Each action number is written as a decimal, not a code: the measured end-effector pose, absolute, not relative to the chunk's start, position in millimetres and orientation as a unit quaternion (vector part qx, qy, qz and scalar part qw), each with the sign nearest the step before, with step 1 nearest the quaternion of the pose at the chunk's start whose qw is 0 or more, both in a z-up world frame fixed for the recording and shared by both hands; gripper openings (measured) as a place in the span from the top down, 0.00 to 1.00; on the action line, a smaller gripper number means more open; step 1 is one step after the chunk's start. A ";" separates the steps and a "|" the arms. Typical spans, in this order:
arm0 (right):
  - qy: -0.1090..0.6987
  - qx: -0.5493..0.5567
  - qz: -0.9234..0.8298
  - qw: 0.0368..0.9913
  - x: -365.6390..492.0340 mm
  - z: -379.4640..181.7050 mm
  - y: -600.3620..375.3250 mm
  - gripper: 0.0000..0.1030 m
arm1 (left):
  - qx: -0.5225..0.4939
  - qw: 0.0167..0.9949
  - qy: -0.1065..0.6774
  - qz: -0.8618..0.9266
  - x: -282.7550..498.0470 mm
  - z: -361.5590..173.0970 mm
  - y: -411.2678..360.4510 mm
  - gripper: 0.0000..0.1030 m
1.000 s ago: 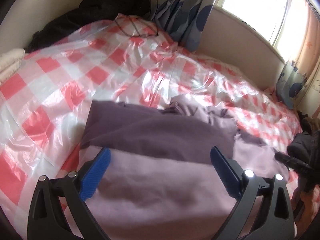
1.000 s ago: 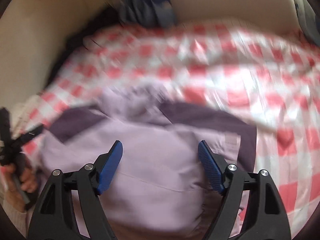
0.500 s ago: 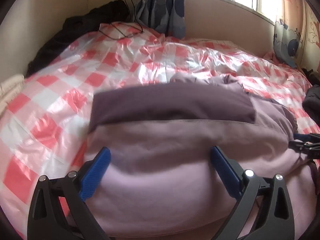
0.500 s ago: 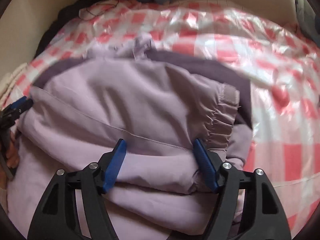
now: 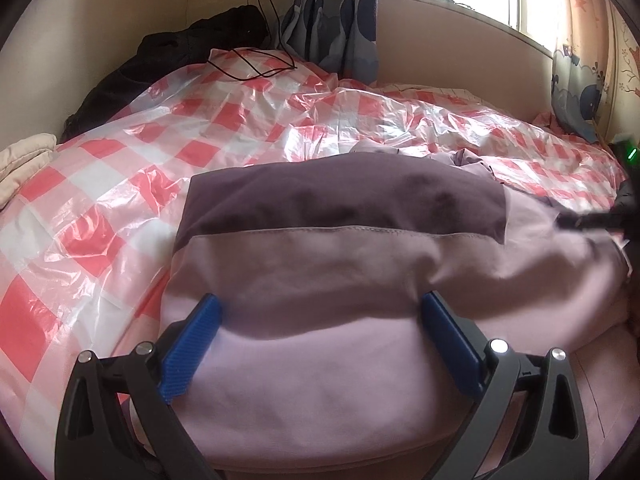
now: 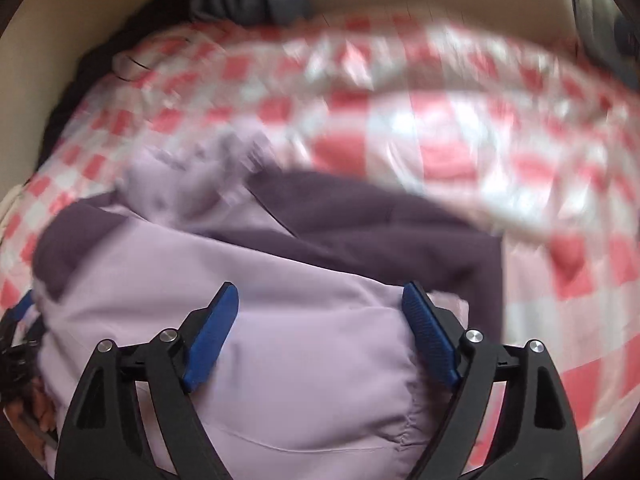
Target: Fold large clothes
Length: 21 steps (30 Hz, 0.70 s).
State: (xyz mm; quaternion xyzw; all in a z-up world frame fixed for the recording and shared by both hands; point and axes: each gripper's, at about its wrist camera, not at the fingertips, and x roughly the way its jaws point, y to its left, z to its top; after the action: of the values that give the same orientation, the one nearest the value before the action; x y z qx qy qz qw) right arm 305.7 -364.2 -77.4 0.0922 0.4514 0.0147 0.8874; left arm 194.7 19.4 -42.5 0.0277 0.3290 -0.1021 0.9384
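Note:
A large lilac garment with dark purple panels (image 5: 340, 264) lies bunched on a bed covered with red-and-white checked plastic sheet (image 5: 120, 184). My left gripper (image 5: 320, 316) is open, low over the lilac cloth, with a fold lying between its blue fingers. My right gripper (image 6: 320, 308) is open above the same garment (image 6: 312, 352); its view is blurred. The right gripper's tip (image 5: 588, 220) shows at the right edge of the left wrist view. The left gripper (image 6: 16, 340) shows at the left edge of the right wrist view.
Dark clothes (image 5: 168, 56) are piled against the wall at the bed's far left. A black cable (image 5: 256, 64) runs from a wall socket onto the bed. Curtains (image 5: 336, 12) hang at the far corner under a window. A folded beige cloth (image 5: 24, 160) lies at left.
The left gripper has moved in closer and lower over the lilac cloth. The right gripper has pulled back and up from the garment, which had filled its view half a second ago.

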 end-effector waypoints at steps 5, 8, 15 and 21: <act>0.440 0.090 0.014 0.893 297.1 -78.1 -365.6 0.21 | 0.038 0.940 0.325 -0.094 193.2 -45.6 16.6 0.07; 0.394 0.084 0.019 0.915 266.9 -47.6 -361.8 0.18 | 0.032 0.941 0.324 -0.094 193.6 -46.8 19.2 0.07; 0.428 0.097 0.039 0.898 241.6 -98.0 -375.6 0.06 | 0.038 0.942 0.319 -0.100 192.7 -47.9 16.2 0.07; 0.450 0.102 0.029 0.887 239.7 -82.9 -374.6 0.06 | 0.026 0.938 0.330 -0.102 196.4 -50.8 21.6 0.07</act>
State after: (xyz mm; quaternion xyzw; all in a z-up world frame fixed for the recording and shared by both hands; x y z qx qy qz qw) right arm 239.7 -374.6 -82.9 0.1018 0.4505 0.0289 0.8865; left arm 196.4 21.6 -50.8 0.0257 0.3303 -0.1019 0.9380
